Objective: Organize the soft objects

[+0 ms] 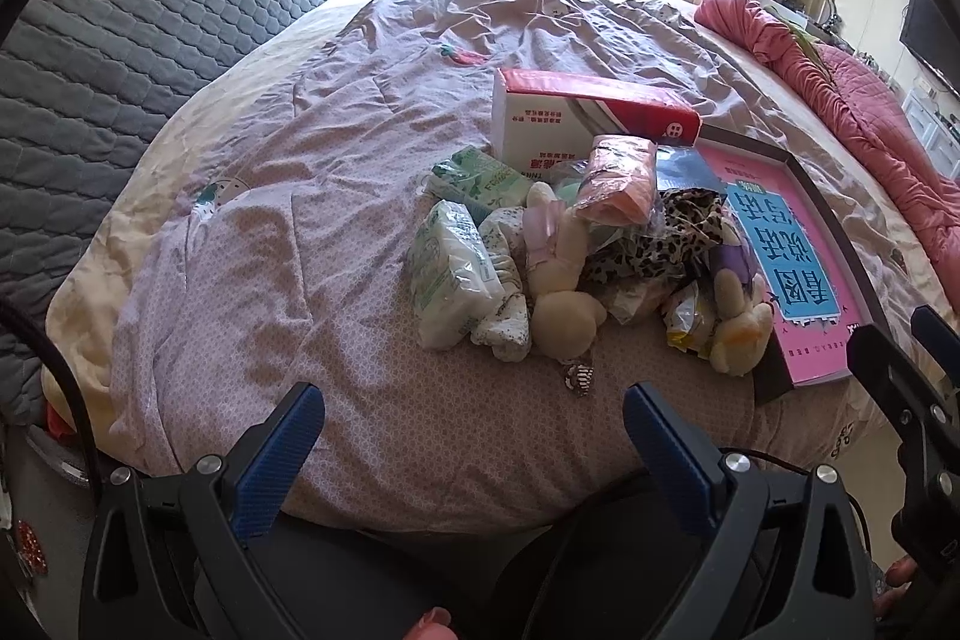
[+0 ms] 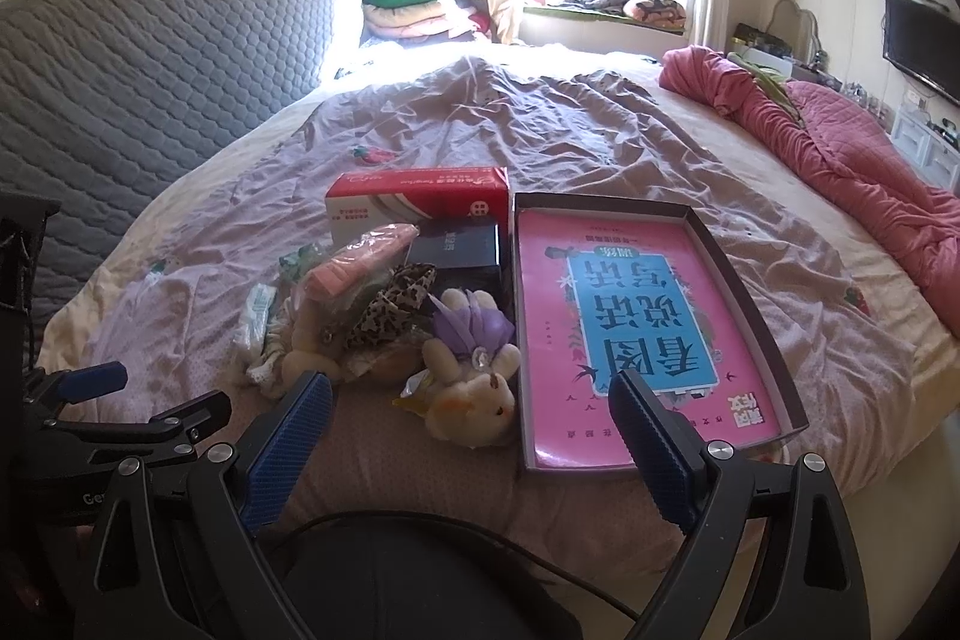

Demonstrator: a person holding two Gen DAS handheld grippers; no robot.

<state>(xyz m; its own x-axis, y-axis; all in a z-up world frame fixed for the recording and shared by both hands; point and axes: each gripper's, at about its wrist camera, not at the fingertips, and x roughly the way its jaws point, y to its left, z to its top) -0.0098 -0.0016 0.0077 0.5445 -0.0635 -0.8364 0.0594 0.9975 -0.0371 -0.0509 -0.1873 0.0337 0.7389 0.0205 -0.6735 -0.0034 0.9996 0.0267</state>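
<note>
- Left wrist view: the left gripper (image 1: 474, 424) hangs over the near edge of the bed (image 1: 288, 196) with its blue ribbed jaws spread wide apart and nothing between them.
- The soft things lie heaped just beyond it: a crinkly plastic tissue pack (image 1: 450, 274), a cream plush rabbit (image 1: 558, 274) lying limp with a pale pink bow, a leopard-print cloth (image 1: 666, 232) bunched loosely, a peach item in clear wrap (image 1: 618, 178) on top, and a second plush toy (image 1: 741, 328) on the right, touching the tray.
- A good first pick, I judge, is the rabbit's round body: it is nearest and should compress under the jaws, while the slick wrapping on the packs may slide.
- Right wrist view: the right gripper (image 2: 471, 406) is likewise parted and empty, low over the near bed edge; its right finger overlaps the near rim of the shallow dark tray (image 2: 744, 292).
- The tray holds a flat pink book (image 2: 624, 304), stiff and glossy, lying on its floor; behind the heap stand a rigid red-and-white carton (image 2: 420, 202) and a small dark box (image 2: 456, 250).
- The purple-trimmed plush (image 2: 474, 382) sits just left of the tray, nearest this gripper; pinching its fluffy middle rather than a loose ear should keep it from swinging.
- The quilted bedcover is wrinkled, so a low approach risks snagging fabric.
</note>
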